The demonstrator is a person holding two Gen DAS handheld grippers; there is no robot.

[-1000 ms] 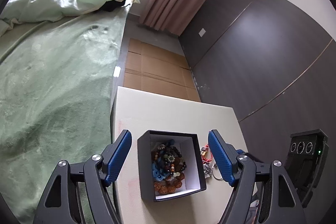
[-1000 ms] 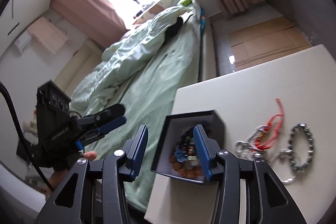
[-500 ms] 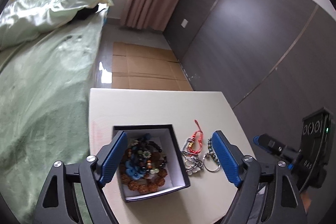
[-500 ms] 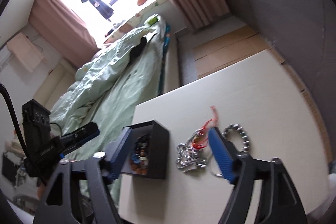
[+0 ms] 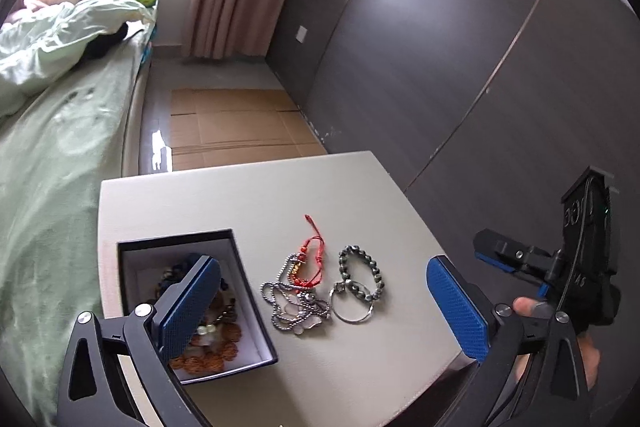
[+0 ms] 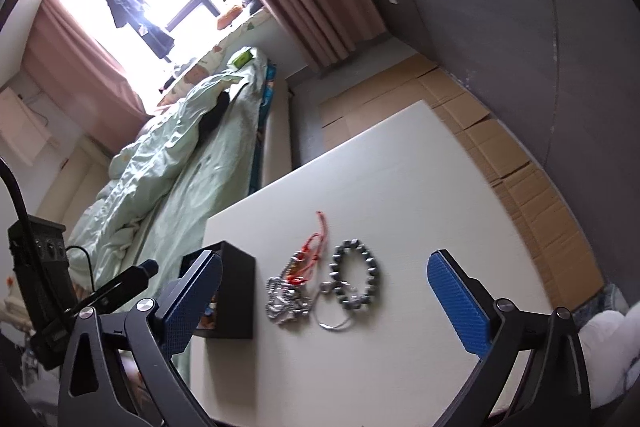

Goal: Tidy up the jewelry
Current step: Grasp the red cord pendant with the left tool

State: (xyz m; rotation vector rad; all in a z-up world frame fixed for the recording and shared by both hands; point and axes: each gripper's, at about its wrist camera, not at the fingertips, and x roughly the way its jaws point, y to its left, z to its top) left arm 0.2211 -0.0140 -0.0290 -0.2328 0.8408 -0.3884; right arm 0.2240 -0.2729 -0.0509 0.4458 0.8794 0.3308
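A black box (image 5: 256,311) with a white lining stands at the left of the white table (image 5: 248,195); it holds several beaded bracelets (image 5: 212,347). Right of it lie a silver chain (image 5: 294,307), a red cord bracelet (image 5: 314,261), a grey bead bracelet (image 5: 362,273) and a metal ring (image 5: 352,305). My left gripper (image 5: 324,307) is open above the chain and box edge. My right gripper (image 6: 324,301) is open above the same jewelry: chain (image 6: 286,301), red cord (image 6: 314,247), grey beads (image 6: 356,277), box (image 6: 236,291).
A bed with a green cover (image 5: 52,155) runs along the table's left side. A dark wall (image 5: 460,47) stands at the right. Flattened cardboard (image 5: 236,123) lies on the floor beyond the table. The right gripper body (image 5: 576,267) shows at the table's right.
Both grippers have swung right, from over the box to over the loose jewelry. The right gripper has opened wide. The left view now shows the box at the left.
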